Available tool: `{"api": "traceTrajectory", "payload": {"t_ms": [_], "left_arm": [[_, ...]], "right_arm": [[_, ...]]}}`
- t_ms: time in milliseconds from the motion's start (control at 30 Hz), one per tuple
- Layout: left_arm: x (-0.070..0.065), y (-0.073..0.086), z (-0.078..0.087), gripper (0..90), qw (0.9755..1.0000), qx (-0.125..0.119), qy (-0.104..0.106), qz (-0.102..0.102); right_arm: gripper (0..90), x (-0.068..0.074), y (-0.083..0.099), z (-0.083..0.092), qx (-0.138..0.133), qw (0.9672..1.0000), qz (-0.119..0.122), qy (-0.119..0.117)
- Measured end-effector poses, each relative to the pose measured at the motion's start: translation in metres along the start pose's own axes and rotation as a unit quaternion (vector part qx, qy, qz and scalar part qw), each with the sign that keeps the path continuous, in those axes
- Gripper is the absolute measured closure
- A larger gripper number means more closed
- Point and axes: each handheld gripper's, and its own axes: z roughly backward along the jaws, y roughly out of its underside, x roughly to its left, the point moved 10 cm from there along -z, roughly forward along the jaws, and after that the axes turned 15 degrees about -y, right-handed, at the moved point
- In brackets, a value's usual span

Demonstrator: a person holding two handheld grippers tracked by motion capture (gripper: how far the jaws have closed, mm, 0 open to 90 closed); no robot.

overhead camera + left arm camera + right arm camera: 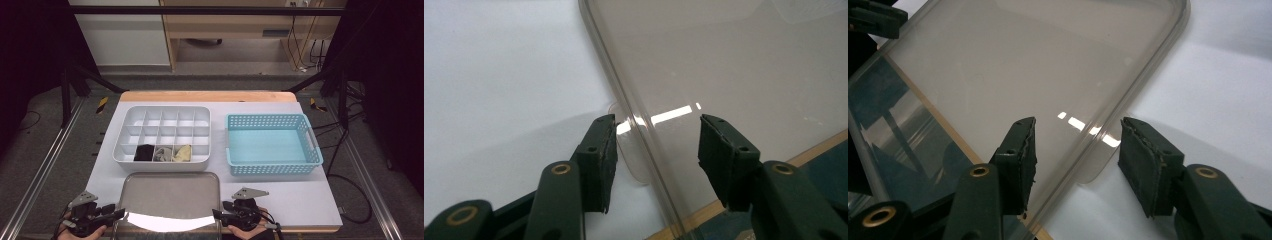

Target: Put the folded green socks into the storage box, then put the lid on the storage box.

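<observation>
L tool (121, 214) sat at the near left edge of the clear lid (170, 192), jaws released, one each side of the lid's rim, pads not pressing; the left gripper view showed the rim and a small tab (626, 150) in the gap. R tool (216, 215) sat likewise at the near right edge, jaws apart, straddling the rim w/o gripping it. A hand held each tool at the bottom of the high view.

The lid lay flat on the white tabletop (300, 195), near edge hanging just over the front, a bright glare strip across it. Just behind it stood a white divided tray (165, 114); three front cells held a black item (144, 152), a grey one (162, 154) and a yellowish one (182, 153). To the right, apart from the tray, stood a light blue basket (272, 167).

Tabletop's far edge showed bare wood. Beyond: grey floor, black frame bars, a light wood cabinet (225, 25), cables at right.
</observation>
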Motion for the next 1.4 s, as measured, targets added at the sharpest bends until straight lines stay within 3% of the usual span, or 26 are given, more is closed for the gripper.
{"api": "traceTrajectory", "payload": {"t_ms": [300, 700, 867, 1000, 1400], "left_arm": [[0.0002, -0.0009, 0.0013, 49.8, 0.9999, 0.002, 0.003, 0.010], [0.0048, -0.0031, 0.0020, 54.6, 0.9993, 0.005, 0.021, 0.032], [0.0035, -0.0039, -0.0014, 52.9, 0.9999, 0.007, 0.005, 0.015], [0.0039, -0.0033, -0.0014, 56.6, 0.9999, 0.003, -0.007, 0.013], [0.0004, -0.0029, -0.0019, 52.4, 0.9997, -0.002, -0.026, 0.006]], "right_arm": [[48.5, -0.0008, -0.0009, 0.0000, -0.001, 0.9999, -0.013, -0.002], [52.7, -0.0048, -0.0032, 0.0017, -0.020, 0.9977, -0.062, -0.016], [52.3, -0.0027, -0.0014, 0.0032, -0.029, 0.9960, -0.081, -0.025], [51.8, -0.0018, -0.0014, 0.0029, -0.041, 0.9941, -0.097, -0.027], [48.3, -0.0031, -0.0047, 0.0015, -0.072, 0.9866, -0.143, -0.030]]}}
